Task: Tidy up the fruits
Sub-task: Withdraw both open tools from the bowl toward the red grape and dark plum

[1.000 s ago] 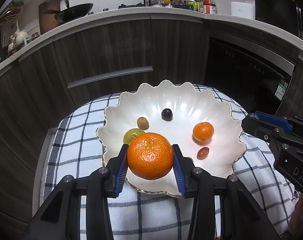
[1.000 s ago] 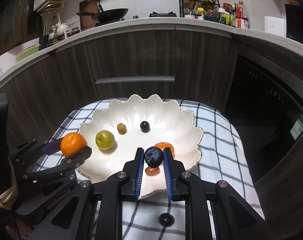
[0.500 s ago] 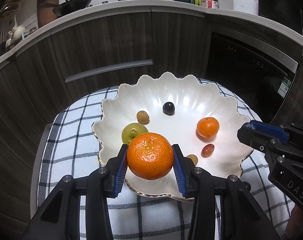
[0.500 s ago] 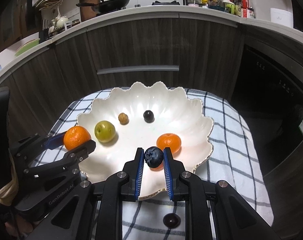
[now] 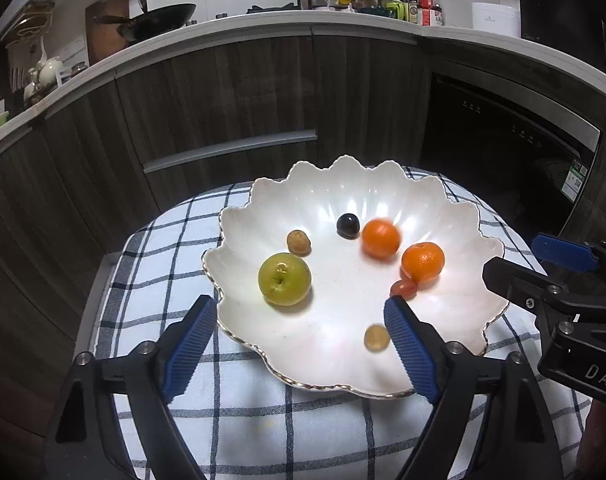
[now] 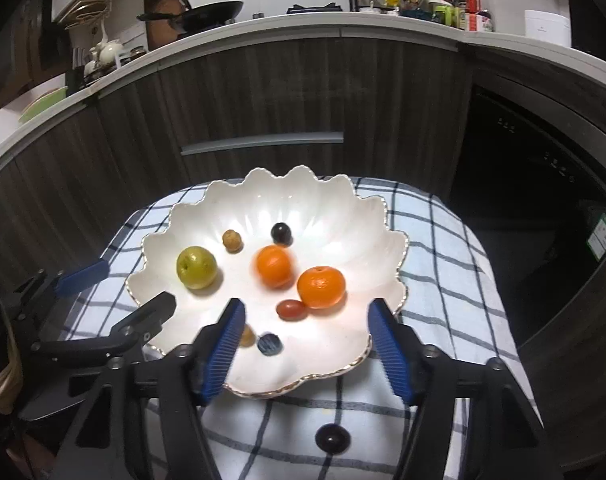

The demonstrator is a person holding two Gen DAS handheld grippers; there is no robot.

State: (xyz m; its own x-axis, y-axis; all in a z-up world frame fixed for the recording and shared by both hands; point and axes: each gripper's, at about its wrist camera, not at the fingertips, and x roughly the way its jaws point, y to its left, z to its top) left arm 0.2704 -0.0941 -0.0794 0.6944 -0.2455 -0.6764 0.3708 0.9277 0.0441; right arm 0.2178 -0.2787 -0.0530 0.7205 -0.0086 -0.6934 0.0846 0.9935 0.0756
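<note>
Both grippers let go since the earlier frames: left gripper [image 5: 301,310] had the big orange clamped, right gripper [image 6: 305,312] had the blueberry; jaws on both have just been opening and now stand wide with nothing pressed between the pads.

Released orange [image 5: 380,239] sits motion-blurred in the white scalloped bowl [image 5: 343,184], frame centre-right, just right of the dark grape [image 5: 347,225] and up-left of the second orange [image 5: 422,262]. Blueberry [image 6: 269,344] lies on the bowl floor near the front rim, lower centre of the right wrist view, just beside the left blue pad [image 6: 223,350] and next to a small amber fruit [image 6: 247,335] half hidden by that pad.

Also in bowl: green apple [image 5: 284,279] left of centre, small brown fruit [image 5: 298,241] above it, red grape [image 5: 404,288] touching the second orange.

One dark grape [image 6: 332,439] outside the bowl on the checked cloth [image 6: 443,240], bottom centre of the right wrist view, between the gripper arms.
</note>
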